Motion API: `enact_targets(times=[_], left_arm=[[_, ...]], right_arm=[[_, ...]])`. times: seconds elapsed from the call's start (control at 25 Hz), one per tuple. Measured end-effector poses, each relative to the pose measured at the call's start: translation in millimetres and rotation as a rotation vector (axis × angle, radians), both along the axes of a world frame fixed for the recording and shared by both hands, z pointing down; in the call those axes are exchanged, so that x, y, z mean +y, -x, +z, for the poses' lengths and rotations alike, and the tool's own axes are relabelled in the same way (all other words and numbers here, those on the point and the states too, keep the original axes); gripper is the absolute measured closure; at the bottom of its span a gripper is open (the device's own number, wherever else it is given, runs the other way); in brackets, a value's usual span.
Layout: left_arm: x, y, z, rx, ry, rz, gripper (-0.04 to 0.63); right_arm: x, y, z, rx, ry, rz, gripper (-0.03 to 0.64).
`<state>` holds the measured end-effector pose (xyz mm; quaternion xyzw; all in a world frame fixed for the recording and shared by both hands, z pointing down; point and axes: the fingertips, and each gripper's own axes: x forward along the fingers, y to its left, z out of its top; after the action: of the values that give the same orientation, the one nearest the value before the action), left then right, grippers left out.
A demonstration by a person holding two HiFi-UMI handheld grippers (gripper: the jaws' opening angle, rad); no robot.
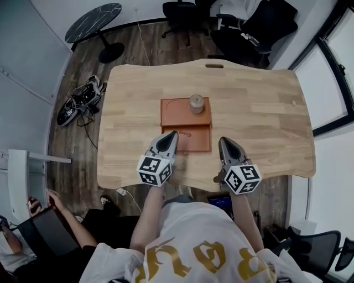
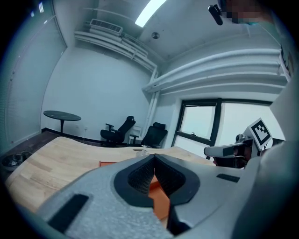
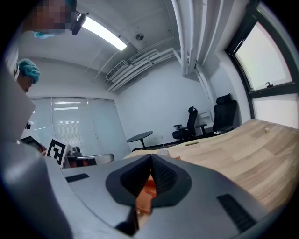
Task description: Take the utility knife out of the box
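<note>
An orange box [image 1: 186, 117] lies open at the middle of the wooden table [image 1: 260, 110]. A small grey-beige cylinder [image 1: 196, 103] stands on the box's far half. A thin dark item lies in its near half, too small to name. My left gripper [image 1: 172, 134] is shut and empty, with its tip over the box's near left corner. My right gripper [image 1: 224, 141], also shut and empty, is just right of the box. In the left gripper view the jaws [image 2: 154, 156] meet, with the orange box [image 2: 159, 198] behind them. The right gripper view shows the same [image 3: 151, 156].
The near table edge is right under both grippers. A round black side table [image 1: 93, 22] and office chairs [image 1: 182, 14] stand beyond the far edge. Cables [image 1: 80, 102] lie on the floor at left. A seated person [image 1: 33, 221] is at lower left.
</note>
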<state>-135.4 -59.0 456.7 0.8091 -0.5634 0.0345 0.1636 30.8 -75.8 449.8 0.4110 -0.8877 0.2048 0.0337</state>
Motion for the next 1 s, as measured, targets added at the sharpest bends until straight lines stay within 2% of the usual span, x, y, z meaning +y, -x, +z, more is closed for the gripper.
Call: enact_targets(times=[0.52,0.76,1.0], left_arm=[[-42.9,17.2,-1.4,0.009,-0.026,0.042,0.586],[-56.4,28.8,0.4,0.013,-0.037,0.026,0.586],[-61.2,29.0,-3.7,0.009,-0.032,0.045,0.586]], right_arm=[[-21.3,17.0,11.8,0.009,0.029,0.033,0.606],[-31.5,31.7,14.8,0.012,0.019,-0.005,0.606],[-42.0,36.7,12.6,0.010,0.019,-0.016,0.606]])
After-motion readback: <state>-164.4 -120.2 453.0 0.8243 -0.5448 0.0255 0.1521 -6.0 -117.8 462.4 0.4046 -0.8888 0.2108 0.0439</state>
